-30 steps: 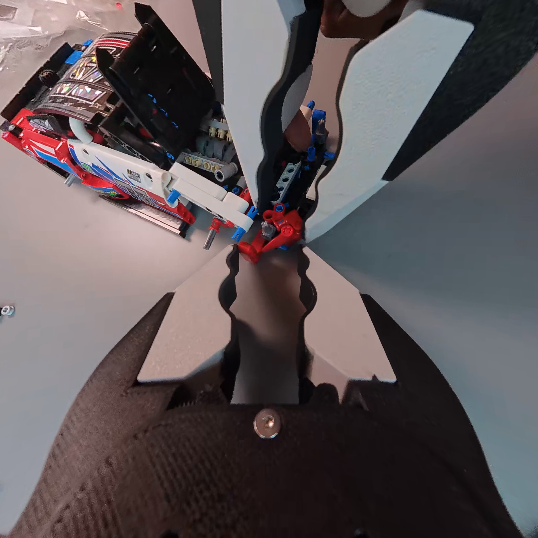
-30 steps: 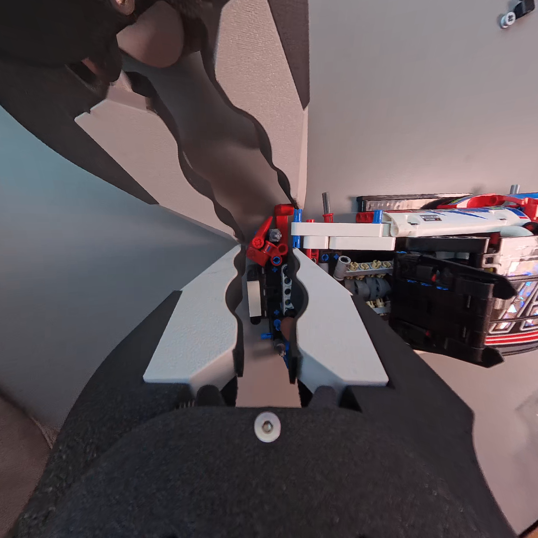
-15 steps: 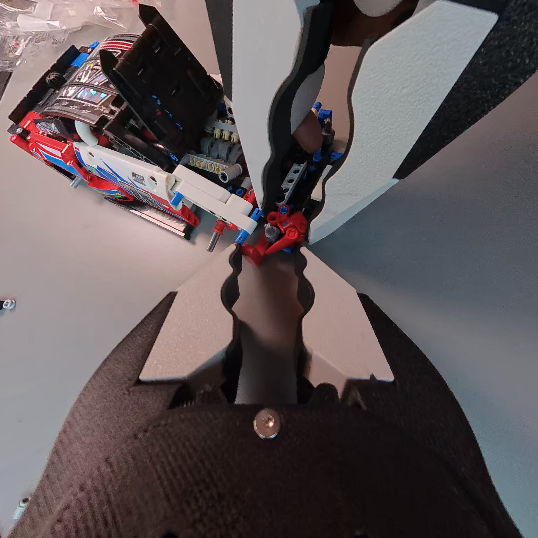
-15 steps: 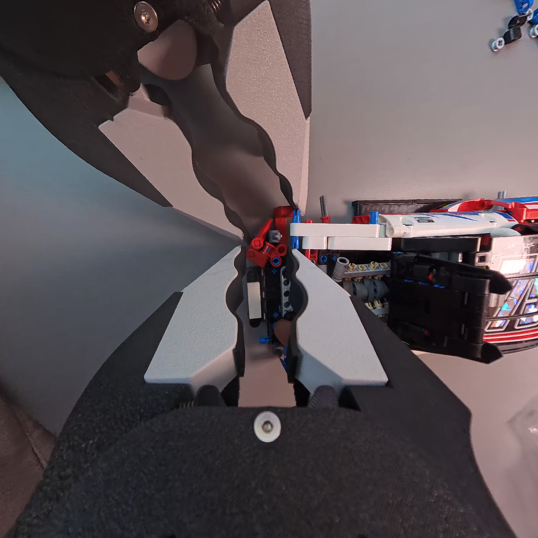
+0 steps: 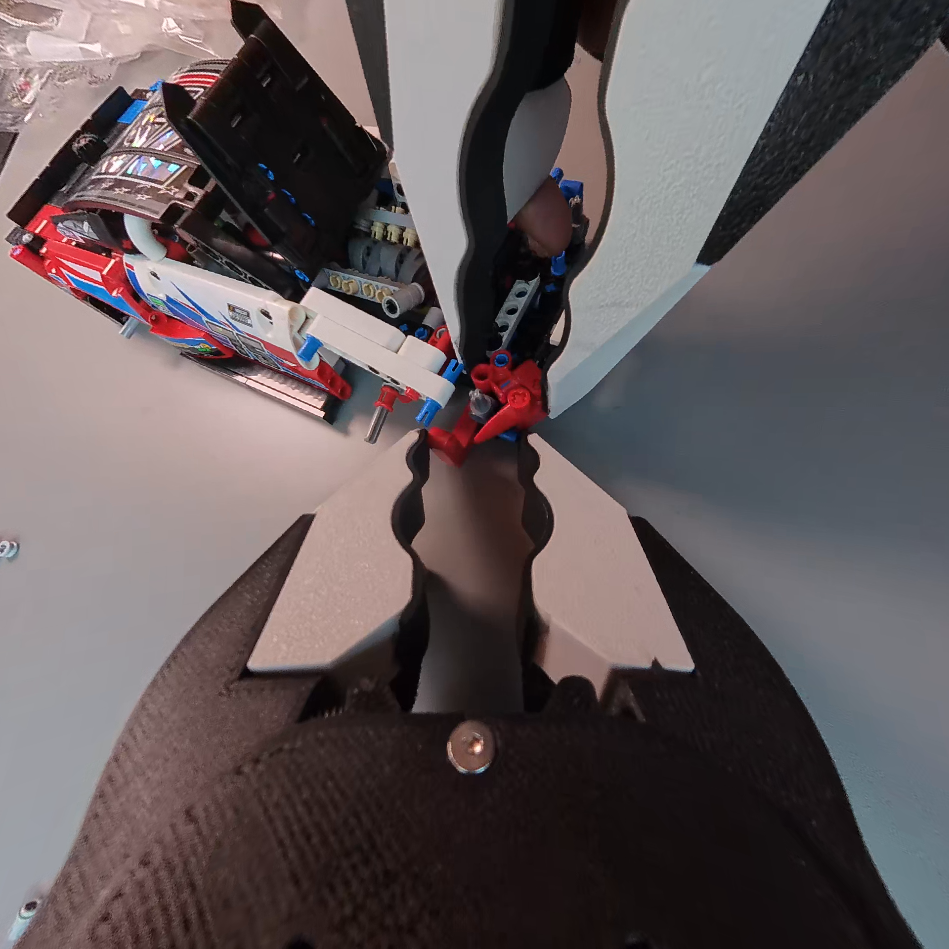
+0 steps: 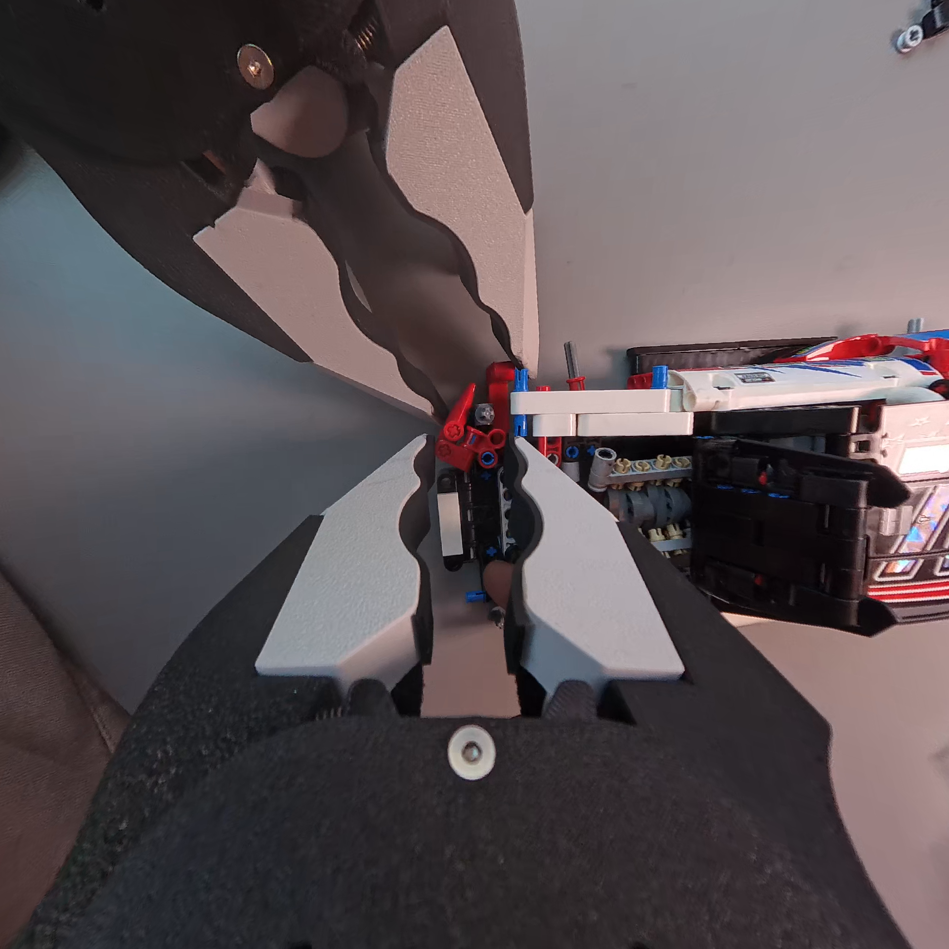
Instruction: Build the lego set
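Right wrist view is looking straight down onto the lego car, which is lying on the grey table with its open end tucked between this gripper's own fingers. The right gripper is clamping the black frame section at that end, jaws pressing on either side of it, and that looks like a bracing hold, pinning the model so it is not sliding while the other tool is working. Just past the tips, the small red assembly is sticking out of the frame, and the left gripper is coming in from above with its tips meeting right at it.

From the left wrist view, the left gripper is standing with a clear gap between its fingers, tips touching or just short of the red assembly; whether it is actually pinching the lowest red piece, I cannot tell. My read: it is pressing or seating that red piece against the braced frame. The right gripper is filling the top of this view, opposite it. The black hood panel is propped open, leaving the engine parts exposed. Farther out, clear plastic bags are lying at the table's far corner and a few loose small parts are waiting well apart.
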`<act>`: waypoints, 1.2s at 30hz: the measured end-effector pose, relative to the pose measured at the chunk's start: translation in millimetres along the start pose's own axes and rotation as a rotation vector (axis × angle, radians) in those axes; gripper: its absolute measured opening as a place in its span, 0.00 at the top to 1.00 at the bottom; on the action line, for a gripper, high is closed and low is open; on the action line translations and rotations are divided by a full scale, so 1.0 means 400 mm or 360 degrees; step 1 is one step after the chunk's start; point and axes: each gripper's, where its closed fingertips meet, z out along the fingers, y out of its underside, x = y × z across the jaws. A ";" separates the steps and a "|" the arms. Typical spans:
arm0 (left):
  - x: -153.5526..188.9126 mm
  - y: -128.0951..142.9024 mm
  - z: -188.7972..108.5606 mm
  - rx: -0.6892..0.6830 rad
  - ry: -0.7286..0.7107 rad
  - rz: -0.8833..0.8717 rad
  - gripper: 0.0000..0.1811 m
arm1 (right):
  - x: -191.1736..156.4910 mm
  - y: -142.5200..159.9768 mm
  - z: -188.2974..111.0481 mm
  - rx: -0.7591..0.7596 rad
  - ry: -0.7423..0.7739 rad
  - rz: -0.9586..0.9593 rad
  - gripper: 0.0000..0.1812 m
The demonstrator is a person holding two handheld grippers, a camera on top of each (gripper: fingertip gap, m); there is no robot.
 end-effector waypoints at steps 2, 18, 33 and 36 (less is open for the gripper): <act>0.001 -0.002 0.001 0.0004 -0.0001 0.0004 0.82 | 0.001 0.001 -0.005 0.0002 -0.0018 0.0023 0.88; 0.000 -0.006 0.013 -0.0014 0.0015 -0.0038 0.83 | 0.006 -0.050 -0.067 0.0141 0.0072 -0.0063 1.00; 0.004 -0.005 0.006 -0.0007 0.0024 -0.0044 0.79 | -0.004 0.024 -0.006 0.0054 0.0097 0.0014 0.81; 0.005 -0.011 0.012 -0.0003 0.0031 -0.0025 0.79 | 0.003 0.021 0.004 0.0048 0.0138 0.0022 0.85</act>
